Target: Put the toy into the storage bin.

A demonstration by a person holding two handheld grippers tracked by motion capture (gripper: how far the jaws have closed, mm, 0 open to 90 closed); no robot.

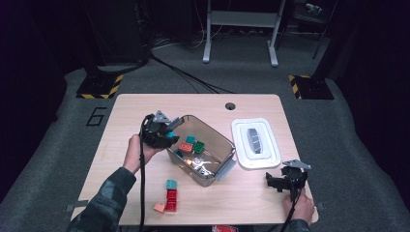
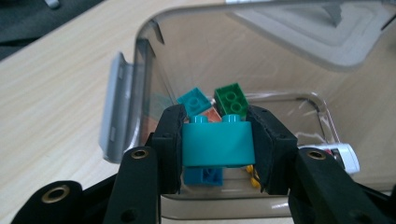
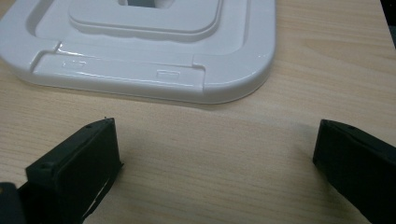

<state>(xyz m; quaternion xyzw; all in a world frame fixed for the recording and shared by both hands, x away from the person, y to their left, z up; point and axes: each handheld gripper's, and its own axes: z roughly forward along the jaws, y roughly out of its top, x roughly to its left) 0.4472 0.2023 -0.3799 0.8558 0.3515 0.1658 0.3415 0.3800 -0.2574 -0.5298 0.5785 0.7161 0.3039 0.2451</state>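
Teal brick clamped over the bin

The left gripper has its fingers clenched on a teal brick, squarely between them, above the clear bin. The right gripper hovers over the counter, fingers spread wide with nothing between, just short of the white lid

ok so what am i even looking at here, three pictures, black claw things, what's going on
A person sits at a wooden table with hand-held tongs in each hand. The high view looks down from above; the other two pictures come from cameras riding on each tool.

The left tongs are closed on a teal toy brick, over a clear plastic bin that already has bricks in it. The right tongs are open and hold nothing, near the bin's white lid, which lies flat on the table. A few more bricks wait near the table's front edge.
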